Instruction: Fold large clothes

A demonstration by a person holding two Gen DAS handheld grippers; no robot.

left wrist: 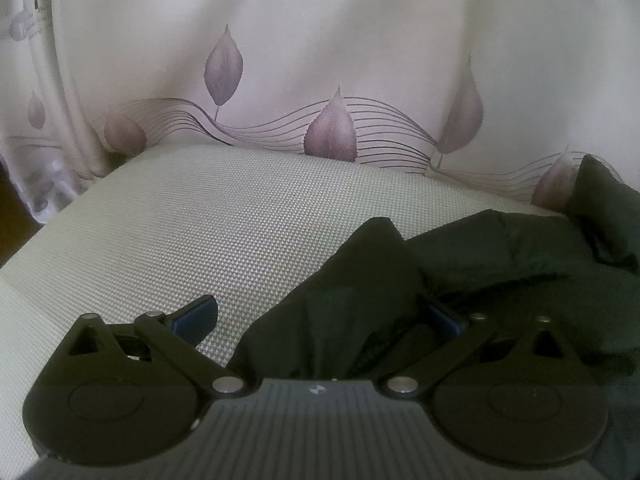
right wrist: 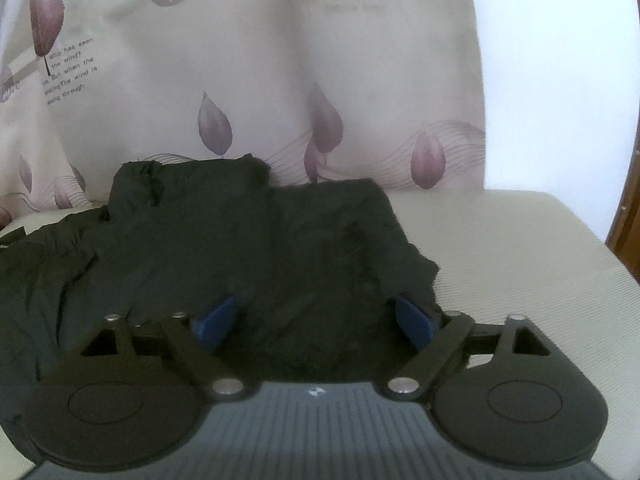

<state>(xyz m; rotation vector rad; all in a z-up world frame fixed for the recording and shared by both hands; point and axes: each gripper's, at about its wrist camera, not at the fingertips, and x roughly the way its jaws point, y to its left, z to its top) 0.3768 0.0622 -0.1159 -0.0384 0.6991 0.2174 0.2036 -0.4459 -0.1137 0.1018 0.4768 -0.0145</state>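
A dark, crumpled garment lies on a pale woven cushion, filling the right half of the left wrist view. My left gripper is open and wide. One blue pad is over bare cushion, and the other is half hidden by a raised fold of the cloth. In the right wrist view the garment spreads across the left and middle of the cushion. My right gripper is open just above its near edge. Both blue pads stand apart, with cloth below and between them but nothing pressed.
A cream curtain with purple leaf prints hangs right behind the cushion, also shown in the right wrist view as the curtain. A white wall and a brown wooden edge are at far right. The cushion's left edge drops off.
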